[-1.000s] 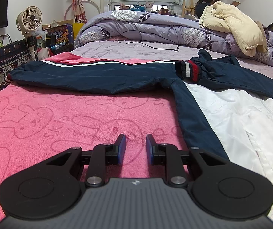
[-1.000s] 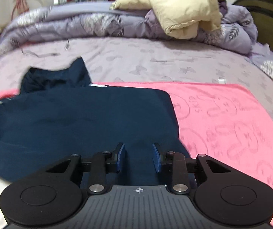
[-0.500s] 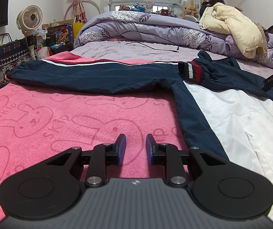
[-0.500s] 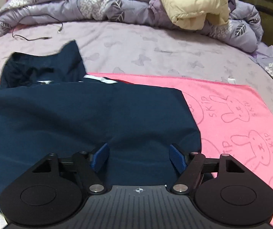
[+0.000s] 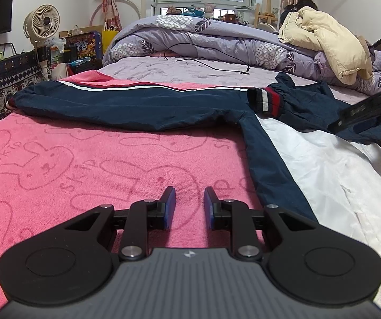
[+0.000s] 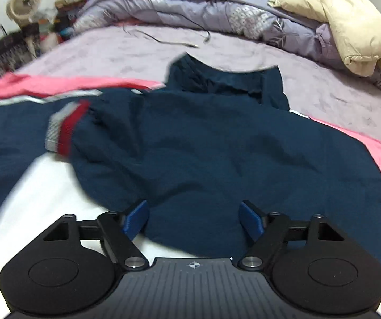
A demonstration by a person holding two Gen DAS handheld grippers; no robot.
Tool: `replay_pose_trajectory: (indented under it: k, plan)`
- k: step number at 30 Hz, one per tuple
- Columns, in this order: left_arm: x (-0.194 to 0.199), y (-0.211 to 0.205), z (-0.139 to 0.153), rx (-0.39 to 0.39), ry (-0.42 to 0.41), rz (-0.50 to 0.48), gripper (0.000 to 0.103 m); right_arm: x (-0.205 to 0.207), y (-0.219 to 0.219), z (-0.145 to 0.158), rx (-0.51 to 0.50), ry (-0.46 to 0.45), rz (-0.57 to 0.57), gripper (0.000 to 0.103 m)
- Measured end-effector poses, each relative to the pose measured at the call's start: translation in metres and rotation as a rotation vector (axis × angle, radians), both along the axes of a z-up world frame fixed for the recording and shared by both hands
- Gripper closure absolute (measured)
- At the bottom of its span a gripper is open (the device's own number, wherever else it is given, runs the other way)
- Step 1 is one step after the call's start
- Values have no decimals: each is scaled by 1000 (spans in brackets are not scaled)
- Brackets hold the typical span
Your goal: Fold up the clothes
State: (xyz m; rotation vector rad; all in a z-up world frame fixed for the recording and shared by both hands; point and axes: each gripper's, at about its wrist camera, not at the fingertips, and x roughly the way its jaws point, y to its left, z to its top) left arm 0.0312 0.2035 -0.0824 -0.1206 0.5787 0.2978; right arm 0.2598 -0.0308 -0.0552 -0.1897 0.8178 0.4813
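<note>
The right gripper (image 6: 193,219) had just opened wide and let go of the jacket (image 6: 217,154). One sleeve (image 6: 89,130) now lay folded across it on the pink towel (image 5: 84,164). The left gripper (image 5: 189,203) waited, jaws slightly apart, holding nothing.

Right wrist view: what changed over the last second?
The right tool has just opened its jaws wide, letting go of the folded navy sleeve, and drew back; nothing is pinched now. Unchanged: left tool narrowly open over the pink towel, jacket body, outstretched left sleeve.
</note>
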Motion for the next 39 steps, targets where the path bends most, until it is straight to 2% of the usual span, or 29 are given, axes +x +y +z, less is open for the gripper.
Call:
replay_pose_trajectory:
  k: [4, 5, 6, 8, 10, 12, 13, 14, 17, 20, 23, 24, 27, 28, 30, 31, 34, 37, 39]
  plan:
    - [-1, 3, 3, -28, -5, 2, 65, -62, 2, 16, 41, -13, 142, 27]
    - [-1, 8, 6, -64, -8, -7, 56, -78, 4, 17, 49, -8, 179, 27]
    - [-3, 14, 9, -114, -18, -15, 52, -94, 7, 17, 59, 2, 217, 27]
    - [-9, 34, 20, -212, -74, 37, 37, -122, 11, 15, 43, 8, 278, 27]
    - [-14, 62, 32, -282, -138, 97, 35, -149, 21, 3, -16, -35, 314, 25]
    - [-15, 97, 44, -331, -182, 152, 30, -164, 19, -5, -1, -112, 286, 22]
    - [-14, 116, 48, -352, -197, 184, 29, -166, 16, -6, 19, -126, 269, 20]
    - [-12, 137, 51, -372, -207, 219, 29, -163, 13, -6, 39, -116, 254, 15]
    - [4, 198, 50, -421, -214, 323, 29, -156, 3, -6, 89, -80, 234, 10]
    - [27, 249, 39, -425, -176, 449, 30, -153, 2, -8, 81, -85, 230, 7]
    - [47, 289, 22, -483, -161, 533, 30, -149, 1, -12, 86, -77, 218, 3]
    - [49, 298, 18, -500, -189, 544, 29, -148, 5, -17, 86, -74, 215, 2]
    - [61, 312, 16, -484, -245, 578, 28, -147, 10, -23, 86, -72, 211, 1]
    - [65, 315, 16, -458, -243, 592, 32, -147, 11, -24, 87, -71, 210, 0]
    - [74, 318, 17, -408, -228, 626, 72, -146, 11, -24, 91, -68, 210, 0]
    - [78, 318, 18, -404, -217, 636, 100, -146, 11, -24, 91, -68, 210, 0]
    - [74, 308, 28, -400, -304, 598, 103, -145, 11, -24, 93, -67, 209, 0]
    - [77, 272, 58, -268, -341, 486, 103, -145, 11, -24, 94, -67, 209, 0]
    - [85, 246, 79, -229, -366, 394, 103, -145, 12, -24, 93, -68, 208, 0]
